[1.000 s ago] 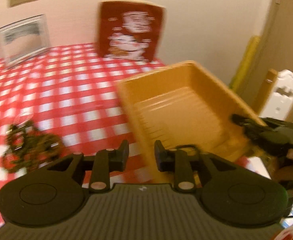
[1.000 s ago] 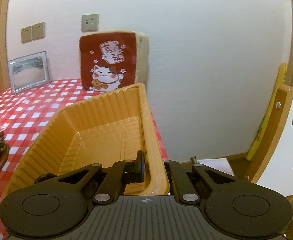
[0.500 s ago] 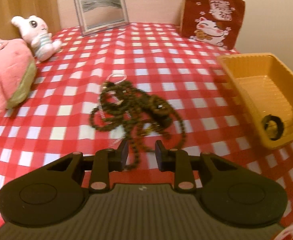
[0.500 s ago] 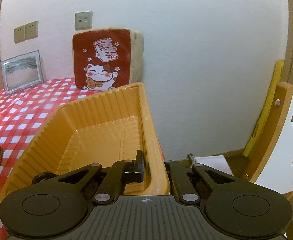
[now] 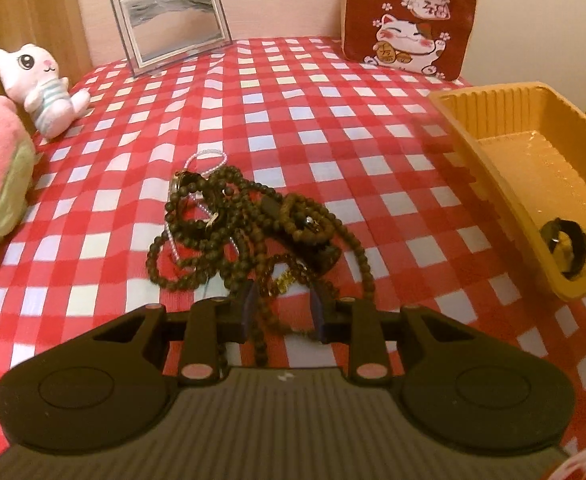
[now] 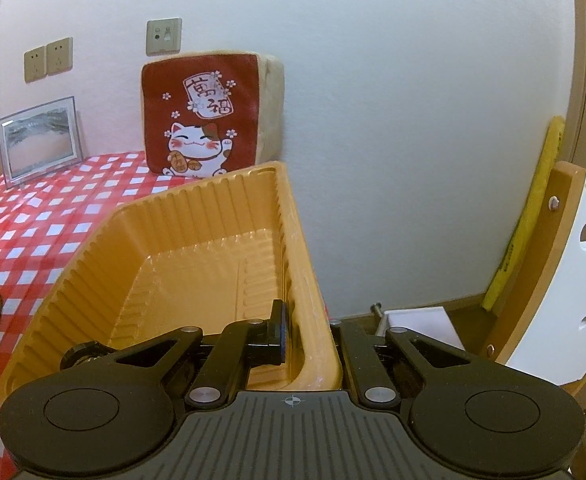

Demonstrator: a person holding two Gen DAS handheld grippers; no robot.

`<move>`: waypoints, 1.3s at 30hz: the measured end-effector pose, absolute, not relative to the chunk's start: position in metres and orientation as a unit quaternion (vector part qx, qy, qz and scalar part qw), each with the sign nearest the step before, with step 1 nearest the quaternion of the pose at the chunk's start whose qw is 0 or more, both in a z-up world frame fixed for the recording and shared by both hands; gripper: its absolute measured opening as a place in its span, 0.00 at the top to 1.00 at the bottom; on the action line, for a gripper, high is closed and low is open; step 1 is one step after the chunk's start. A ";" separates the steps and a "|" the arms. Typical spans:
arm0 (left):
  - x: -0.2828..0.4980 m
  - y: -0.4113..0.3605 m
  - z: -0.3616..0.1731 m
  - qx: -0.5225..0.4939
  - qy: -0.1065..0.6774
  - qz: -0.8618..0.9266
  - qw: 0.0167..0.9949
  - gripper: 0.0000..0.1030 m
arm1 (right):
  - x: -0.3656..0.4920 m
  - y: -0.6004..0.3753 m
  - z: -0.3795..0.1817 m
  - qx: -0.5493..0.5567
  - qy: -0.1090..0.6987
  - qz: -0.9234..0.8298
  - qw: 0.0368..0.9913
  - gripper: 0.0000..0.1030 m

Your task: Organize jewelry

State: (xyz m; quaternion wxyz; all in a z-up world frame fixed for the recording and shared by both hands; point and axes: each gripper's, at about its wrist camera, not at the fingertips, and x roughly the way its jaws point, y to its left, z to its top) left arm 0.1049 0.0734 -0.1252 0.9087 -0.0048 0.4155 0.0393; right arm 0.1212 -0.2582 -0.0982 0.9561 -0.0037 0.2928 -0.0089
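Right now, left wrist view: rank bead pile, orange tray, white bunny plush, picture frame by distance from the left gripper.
From the left gripper:
1. Bead pile, directly ahead at the fingertips.
2. Orange tray, right side.
3. White bunny plush, far left.
4. Picture frame, back edge by the wall.
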 end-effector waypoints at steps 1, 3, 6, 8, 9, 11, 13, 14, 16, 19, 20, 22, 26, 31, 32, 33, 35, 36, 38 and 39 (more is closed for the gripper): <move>0.108 0.074 -0.127 -0.001 0.416 0.041 0.908 0.76 | 0.121 -0.258 -0.098 -0.004 0.294 -0.009 0.956 0.93; 0.113 0.076 -0.129 0.005 0.417 0.045 0.908 0.77 | 0.121 -0.258 -0.098 -0.003 0.295 -0.009 0.956 0.93; 0.119 0.079 -0.132 0.010 0.417 0.046 0.908 0.86 | 0.122 -0.258 -0.099 -0.004 0.296 -0.008 0.955 0.93; 0.122 0.080 -0.133 0.011 0.419 0.044 0.907 0.90 | 0.122 -0.258 -0.100 -0.003 0.297 -0.008 0.955 0.93; 0.124 0.080 -0.134 0.010 0.420 0.042 0.907 0.93 | 0.122 -0.258 -0.100 -0.003 0.297 -0.008 0.955 0.93; 0.125 0.079 -0.136 0.012 0.423 0.039 0.905 0.96 | 0.123 -0.258 -0.100 -0.003 0.298 -0.008 0.954 0.93; 0.124 0.079 -0.137 0.014 0.424 0.036 0.905 0.96 | 0.123 -0.258 -0.099 -0.003 0.298 -0.008 0.954 0.93; 0.124 0.078 -0.137 0.016 0.424 0.034 0.905 0.97 | 0.123 -0.258 -0.100 -0.002 0.298 -0.008 0.954 0.93; 0.122 0.077 -0.136 0.020 0.424 0.034 0.905 0.97 | 0.123 -0.258 -0.100 -0.002 0.299 -0.008 0.954 0.93; 0.118 0.079 -0.130 0.013 0.420 0.034 0.907 0.97 | 0.123 -0.258 -0.100 -0.002 0.299 -0.008 0.954 0.93; 0.116 0.080 -0.126 0.009 0.416 0.035 0.908 0.97 | 0.123 -0.258 -0.100 -0.002 0.298 -0.008 0.954 0.93; 0.111 0.082 -0.115 0.001 0.407 0.033 0.913 0.97 | 0.123 -0.258 -0.100 -0.001 0.299 -0.006 0.954 0.93; 0.103 0.082 -0.090 -0.012 0.385 0.023 0.923 0.97 | 0.123 -0.258 -0.101 0.000 0.299 -0.003 0.954 0.94; 0.098 0.071 -0.056 -0.024 0.349 0.001 0.937 0.97 | 0.121 -0.258 -0.102 0.004 0.297 0.001 0.955 0.94; 0.098 0.067 -0.049 -0.025 0.342 -0.006 0.940 0.97 | 0.121 -0.258 -0.102 0.005 0.296 0.001 0.955 0.94; 0.098 0.062 -0.043 -0.026 0.334 -0.014 0.942 0.97 | 0.120 -0.258 -0.101 0.005 0.296 0.002 0.955 0.94; 0.098 0.052 -0.031 -0.030 0.320 -0.034 0.946 0.97 | 0.119 -0.258 -0.101 0.005 0.294 0.005 0.956 0.94; 0.099 0.045 -0.026 -0.033 0.314 -0.048 0.948 0.97 | 0.119 -0.258 -0.100 0.006 0.294 0.007 0.956 0.94; 0.101 0.030 -0.018 -0.037 0.306 -0.077 0.948 0.97 | 0.118 -0.257 -0.099 0.006 0.293 0.010 0.956 0.94; 0.102 0.022 -0.016 -0.038 0.302 -0.090 0.948 0.97 | 0.118 -0.257 -0.099 0.006 0.292 0.012 0.956 0.94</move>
